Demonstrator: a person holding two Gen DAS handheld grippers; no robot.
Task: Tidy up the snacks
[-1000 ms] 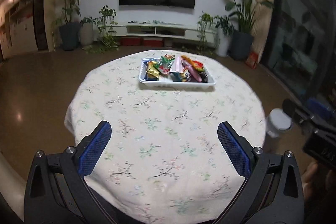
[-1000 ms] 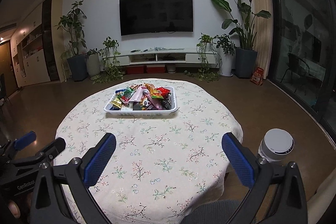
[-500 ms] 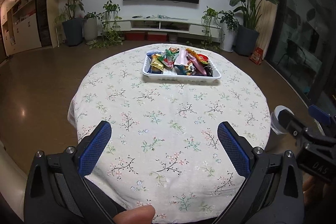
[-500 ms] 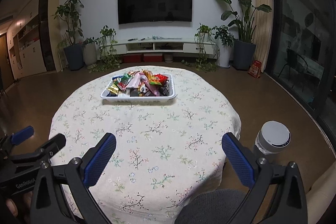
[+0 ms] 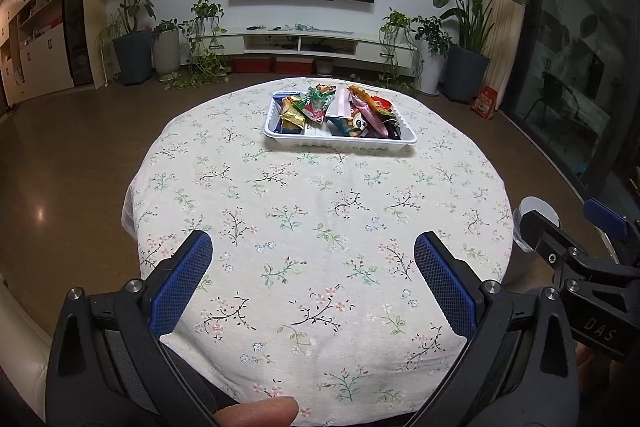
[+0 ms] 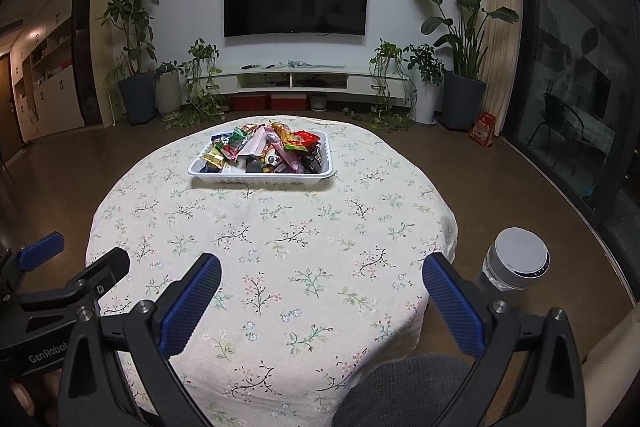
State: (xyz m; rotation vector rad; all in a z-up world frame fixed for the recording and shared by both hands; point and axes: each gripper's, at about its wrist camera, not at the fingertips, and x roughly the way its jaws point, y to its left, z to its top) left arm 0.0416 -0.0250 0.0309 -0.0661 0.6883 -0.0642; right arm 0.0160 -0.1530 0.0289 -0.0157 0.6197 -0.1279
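Both tongs, left (image 5: pixel 312 279) and right (image 6: pixel 320 291), gape wide, empty; snacks (image 6: pixel 268 149), perhaps candy, fill tray (image 6: pixel 260 179).

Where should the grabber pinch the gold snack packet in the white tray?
Probably by its upper crimped end, coming from above. The gold snack packet lies at the left end of the white tray, leaning on other wrappers, so its top edge sticks up free while the tray wall blocks a sideways approach. Both the left gripper and right gripper are open and empty.
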